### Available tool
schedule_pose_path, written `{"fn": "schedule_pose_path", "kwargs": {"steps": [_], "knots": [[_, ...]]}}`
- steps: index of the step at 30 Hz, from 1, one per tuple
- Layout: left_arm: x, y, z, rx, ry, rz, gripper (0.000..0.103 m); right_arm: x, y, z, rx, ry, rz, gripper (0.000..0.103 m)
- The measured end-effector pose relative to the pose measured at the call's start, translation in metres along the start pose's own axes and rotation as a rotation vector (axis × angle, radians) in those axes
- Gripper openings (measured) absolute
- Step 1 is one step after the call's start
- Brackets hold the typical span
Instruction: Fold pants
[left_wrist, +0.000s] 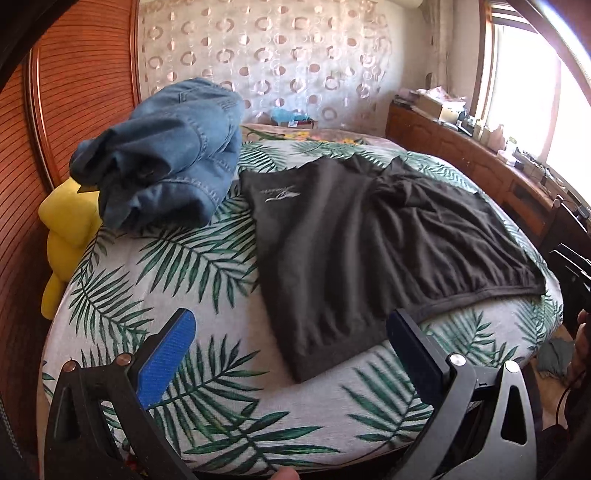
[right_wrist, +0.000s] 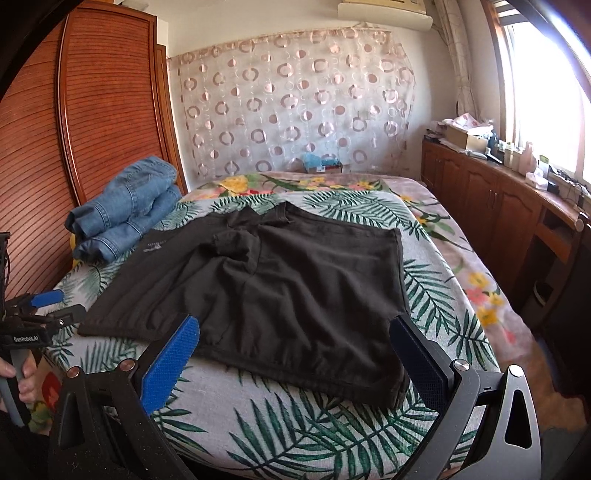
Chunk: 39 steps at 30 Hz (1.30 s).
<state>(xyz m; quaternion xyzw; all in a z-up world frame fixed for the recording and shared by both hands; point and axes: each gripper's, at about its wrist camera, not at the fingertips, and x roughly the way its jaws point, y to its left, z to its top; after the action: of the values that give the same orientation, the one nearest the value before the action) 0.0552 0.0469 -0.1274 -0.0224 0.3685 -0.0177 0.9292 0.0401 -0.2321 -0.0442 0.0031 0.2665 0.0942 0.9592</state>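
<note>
Left-wrist view: my left gripper (left_wrist: 290, 343) hangs above the near edge of the bed (left_wrist: 229, 417), its two fingers spread wide with nothing between them; the blue pad of one finger (left_wrist: 168, 362) faces inward over the leaf-print cover. The black pants (left_wrist: 365, 236) lie spread flat across the middle of the bed, one hem (left_wrist: 332, 354) reaching toward me and ending just ahead of the gripper, apart from it. A small white logo (left_wrist: 279, 194) shows on the far left part of the cloth. To the left of the pants, close to the wooden headboard (left_wrist: 81, 74), sits a loose pile of blue jeans (left_wrist: 166, 158), and a yellow soft toy (left_wrist: 66, 236) is wedged between the bed and the headboard, partly under the jeans. Right-wrist view: my right gripper (right_wrist: 295, 347) also stands wide apart and empty, its fingertips framing the near edge of the pants (right_wrist: 280, 280) without gripping them; whether the tips touch the cloth I cannot tell. The jeans (right_wrist: 125, 214) lie at far left here. At the left border I see the left gripper (right_wrist: 55, 306) from the side, held by a hand (right_wrist: 22, 380). A wooden cabinet (right_wrist: 491, 206) runs along the window (right_wrist: 546, 85) wall on the right.
</note>
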Motion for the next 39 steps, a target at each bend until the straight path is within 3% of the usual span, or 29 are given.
{"fn": "schedule_pose_path", "kwargs": {"steps": [3,12,14,16,23,28,33,39], "knots": [[0.003,0.008,-0.004,-0.015,0.018,-0.015,0.102,-0.001,-0.003,-0.001,0.009,0.009,-0.004,0.103],[0.003,0.018,-0.012,-0.020,0.054,-0.054,0.082,-0.006,0.001,0.003,0.006,0.034,0.006,0.103],[0.002,0.018,-0.013,-0.027,0.068,-0.082,0.075,-0.004,0.002,0.004,-0.004,0.036,0.011,0.103],[0.004,0.019,-0.013,-0.033,0.091,-0.103,0.058,-0.005,0.003,0.007,-0.015,0.036,0.013,0.103],[0.004,0.013,-0.016,0.007,0.112,-0.110,0.044,0.001,0.000,0.011,-0.021,0.049,0.031,0.103],[0.007,0.006,-0.013,0.021,0.122,-0.145,0.019,0.009,-0.001,0.014,-0.033,0.056,0.033,0.103],[0.006,0.000,-0.003,0.048,0.114,-0.136,0.010,0.013,-0.006,0.016,-0.022,0.067,0.038,0.103],[0.008,-0.014,0.016,0.072,0.096,-0.178,0.005,0.018,-0.018,0.016,-0.006,0.089,0.035,0.103]]}}
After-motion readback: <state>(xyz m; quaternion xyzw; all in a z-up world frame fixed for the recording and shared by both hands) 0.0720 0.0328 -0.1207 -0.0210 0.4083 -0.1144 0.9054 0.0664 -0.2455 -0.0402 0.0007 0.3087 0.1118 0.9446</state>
